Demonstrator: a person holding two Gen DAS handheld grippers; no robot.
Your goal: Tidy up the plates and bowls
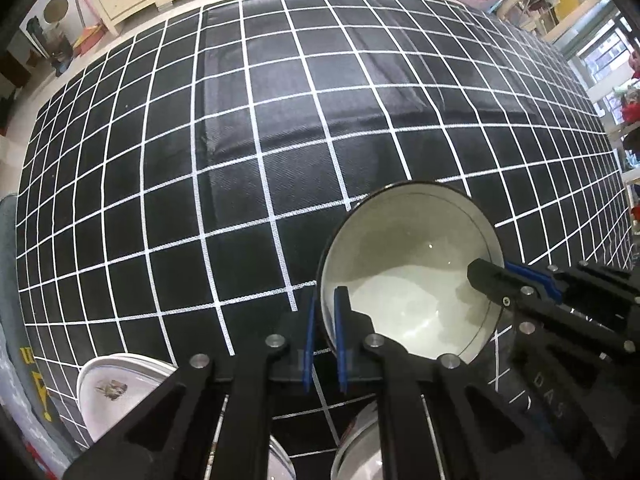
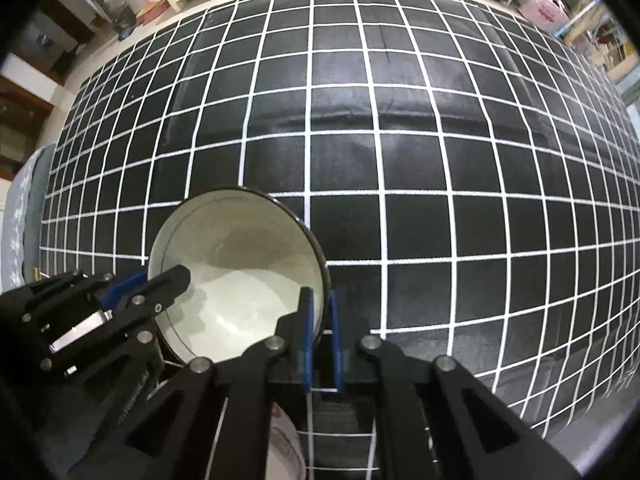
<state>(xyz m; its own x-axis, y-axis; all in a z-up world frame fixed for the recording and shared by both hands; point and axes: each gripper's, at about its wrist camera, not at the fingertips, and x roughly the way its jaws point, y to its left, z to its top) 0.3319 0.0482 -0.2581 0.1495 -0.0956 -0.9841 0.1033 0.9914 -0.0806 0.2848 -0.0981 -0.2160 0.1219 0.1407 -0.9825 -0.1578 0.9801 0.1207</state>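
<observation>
The white bowl (image 1: 408, 272), lower right of frame above the checked tabletop (image 1: 280, 120), is clamped at opposite rims by left tongs (image 1: 325, 334) and right tongs (image 2: 320, 330); uneven pull risks slippage

- Bowl (image 1: 408, 280): white inside, dark rim and outside, empty, tilted, raised above the checked cloth.
- Plate (image 1: 116, 392): white with a small motif, near left.
- Second bowl (image 1: 356, 448): white, near edge, mostly hidden.
</observation>
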